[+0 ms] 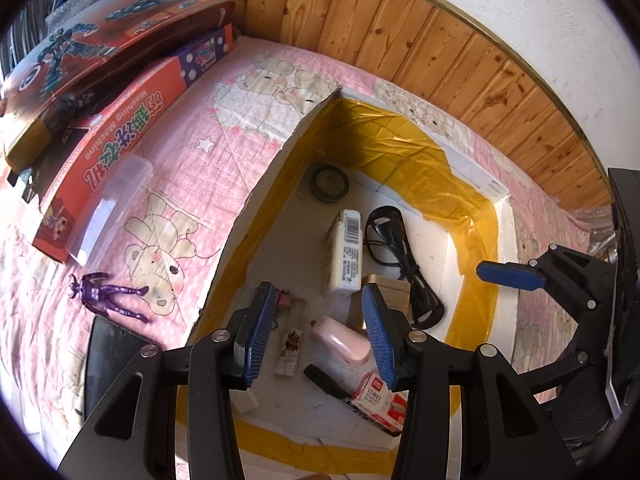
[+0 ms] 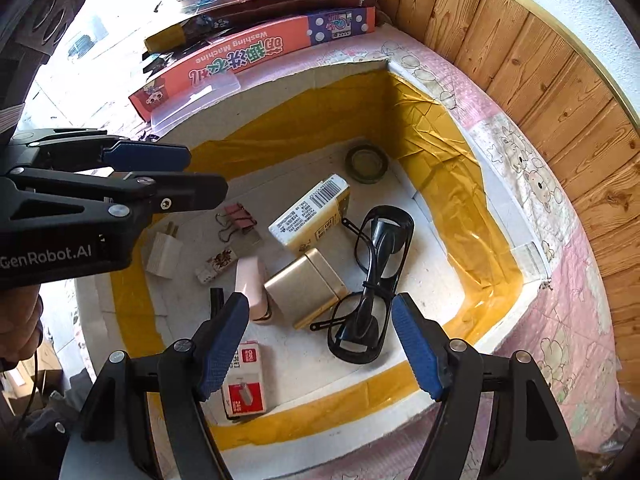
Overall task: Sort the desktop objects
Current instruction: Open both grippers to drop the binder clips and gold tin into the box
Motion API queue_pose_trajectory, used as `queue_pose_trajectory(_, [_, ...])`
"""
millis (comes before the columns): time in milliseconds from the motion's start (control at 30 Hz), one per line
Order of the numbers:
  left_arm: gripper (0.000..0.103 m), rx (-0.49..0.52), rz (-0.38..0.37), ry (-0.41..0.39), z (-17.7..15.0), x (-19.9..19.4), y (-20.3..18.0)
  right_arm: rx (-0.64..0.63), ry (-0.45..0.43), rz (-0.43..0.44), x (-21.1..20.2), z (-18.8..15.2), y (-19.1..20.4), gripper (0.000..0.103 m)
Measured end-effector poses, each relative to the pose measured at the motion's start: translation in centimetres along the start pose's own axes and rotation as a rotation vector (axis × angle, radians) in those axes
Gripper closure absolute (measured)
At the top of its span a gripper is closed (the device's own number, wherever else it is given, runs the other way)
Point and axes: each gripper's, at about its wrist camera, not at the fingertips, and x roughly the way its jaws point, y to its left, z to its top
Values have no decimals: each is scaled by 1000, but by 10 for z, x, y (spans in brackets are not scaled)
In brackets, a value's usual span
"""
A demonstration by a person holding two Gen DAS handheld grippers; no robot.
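Both my claws hang over the box (image 2: 496, 216), empty; left gripper (image 1: 316, 336) half spread, right gripper (image 2: 332, 344) spread wide. Sorting appears between picks; figure (image 1: 106, 296) lies outside the box, left of its wall. Next move: reach it, close on its torso.

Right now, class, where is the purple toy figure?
In the left wrist view, the purple toy figure lies on the pink quilt, left of the tape-lined box, just below the clear plastic case.
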Motion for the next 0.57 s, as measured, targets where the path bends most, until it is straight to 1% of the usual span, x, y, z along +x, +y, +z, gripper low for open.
queue_pose_trajectory(133, [56, 21, 13, -22, -17, -16, -6, -18, 5, -4, -14, -15, 10, 28])
queue_pose_trajectory(300, [55, 54, 8, -46, -39, -34, -17, -51, 12, -12, -27, -36, 25, 28])
queue_pose_trajectory(367, [49, 60, -1, -53, -48, -40, -20, -59, 13, -13, -32, -44, 30, 28])
queue_pose_trajectory(500, [48, 73, -8, -84, -64, -54, -26, -66, 18, -21, -37, -57, 39, 28])
queue_pose_trajectory(567, [48, 87, -2, -87, -70, -58, -29, -67, 18, -25, -39, -62, 42, 28])
